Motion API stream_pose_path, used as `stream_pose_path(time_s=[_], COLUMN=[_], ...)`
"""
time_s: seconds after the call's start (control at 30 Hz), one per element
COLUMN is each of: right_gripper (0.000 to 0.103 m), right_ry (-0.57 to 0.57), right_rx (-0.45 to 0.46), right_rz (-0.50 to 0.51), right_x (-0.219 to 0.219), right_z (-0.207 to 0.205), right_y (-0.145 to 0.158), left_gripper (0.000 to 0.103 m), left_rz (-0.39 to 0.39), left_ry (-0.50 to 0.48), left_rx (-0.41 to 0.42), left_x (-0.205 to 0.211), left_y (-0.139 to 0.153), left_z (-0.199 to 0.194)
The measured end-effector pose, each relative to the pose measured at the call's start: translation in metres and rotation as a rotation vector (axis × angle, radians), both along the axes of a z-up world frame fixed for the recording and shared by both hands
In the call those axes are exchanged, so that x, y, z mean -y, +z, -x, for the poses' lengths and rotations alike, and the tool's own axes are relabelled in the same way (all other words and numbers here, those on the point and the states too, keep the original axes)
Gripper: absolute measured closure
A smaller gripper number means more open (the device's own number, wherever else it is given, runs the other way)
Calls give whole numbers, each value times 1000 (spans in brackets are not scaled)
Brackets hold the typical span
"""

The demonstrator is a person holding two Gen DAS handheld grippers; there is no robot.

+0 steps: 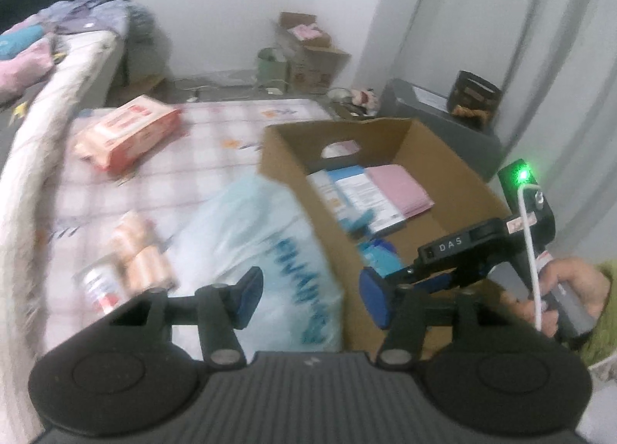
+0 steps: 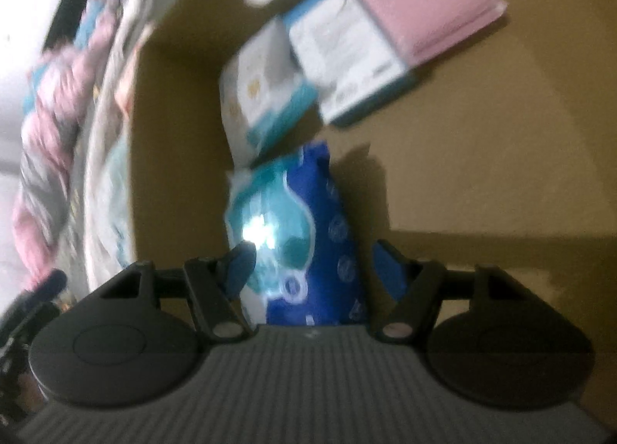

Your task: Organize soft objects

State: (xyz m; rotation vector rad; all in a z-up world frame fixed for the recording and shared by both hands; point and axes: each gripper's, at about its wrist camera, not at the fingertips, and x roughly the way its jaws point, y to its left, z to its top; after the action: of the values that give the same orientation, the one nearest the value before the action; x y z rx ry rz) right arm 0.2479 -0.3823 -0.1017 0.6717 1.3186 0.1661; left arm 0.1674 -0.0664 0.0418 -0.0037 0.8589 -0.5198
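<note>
With the right gripper (image 2: pixel 310 266) half open around, not gripping, the blue pack (image 2: pixel 308 235) standing inside the cardboard box (image 1: pixel 339 251), and the left gripper (image 1: pixel 308 297) half open, empty (above the pale bag (image 1: pixel 262 251)), the upright pack may topple.

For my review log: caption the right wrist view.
Right gripper straddles a blue-and-teal soft pack inside the cardboard box.

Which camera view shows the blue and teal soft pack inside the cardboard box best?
The right wrist view: the blue and teal pack stands large between the open jaws of the right gripper. The left wrist view shows only a small piece, behind the box wall.
</note>
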Motion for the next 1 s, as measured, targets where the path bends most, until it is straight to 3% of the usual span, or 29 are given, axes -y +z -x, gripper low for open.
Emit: stream_pose_path(time_s=[0.23, 0.53, 0.67, 0.8, 1.0], right_gripper=[51, 51, 48, 40, 34], right_ry=[30, 9, -62, -125, -131], right_rx=[56, 135, 116, 157, 384], right_rz=[36, 60, -13, -30, 27], right_x=[-23, -23, -10, 2, -1], right_z=[-10, -13, -6, 10, 53], right_y=[-2, 1, 1, 23, 93], left_gripper=[44, 42, 34, 28, 24], left_rz=[3, 14, -13, -45, -78], left_ry=[110, 253, 292, 297, 298], left_rx=[-20, -35, 10, 44, 85], left_x=[-63, -121, -134, -142, -148], left_y=[-16, -33, -35, -35, -36], left_z=[28, 56, 71, 87, 113])
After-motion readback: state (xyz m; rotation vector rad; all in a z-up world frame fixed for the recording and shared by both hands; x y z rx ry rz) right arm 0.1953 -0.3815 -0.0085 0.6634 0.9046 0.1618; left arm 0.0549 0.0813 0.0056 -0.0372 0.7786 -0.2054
